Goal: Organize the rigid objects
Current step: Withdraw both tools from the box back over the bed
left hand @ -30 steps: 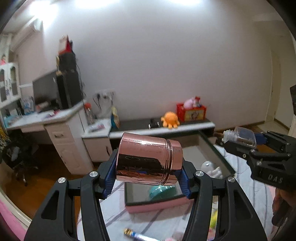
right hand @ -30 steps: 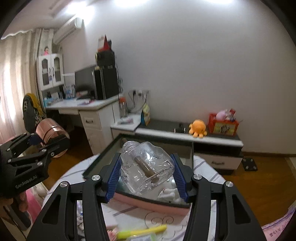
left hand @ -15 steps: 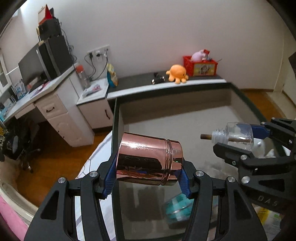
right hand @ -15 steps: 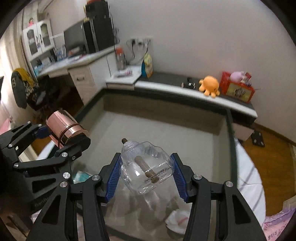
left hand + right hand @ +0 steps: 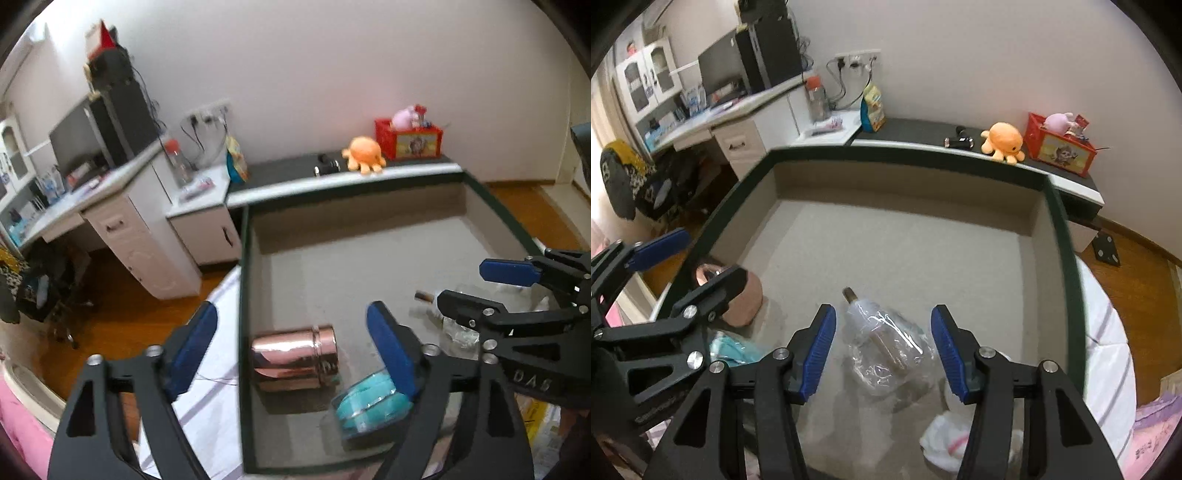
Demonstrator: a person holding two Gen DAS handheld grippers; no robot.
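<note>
Left wrist view says it all: we're at the drop-off step. Big dark-rimmed box [image 5: 242,295] sits under both hands, and the rose-gold canister [image 5: 295,356] lies on its side on the box floor by the left wall, below the left gripper [image 5: 295,350], whose jaws have just been opening and now stand wide with nothing pinched. Right gripper [image 5: 882,349] has just been opening too; the clear bottle [image 5: 886,343] lies loose between its pads, seemingly untouched. A teal container [image 5: 373,410] sits near the canister. My guess at what's next: lift both straight up and go fetch more stuff.
</note>
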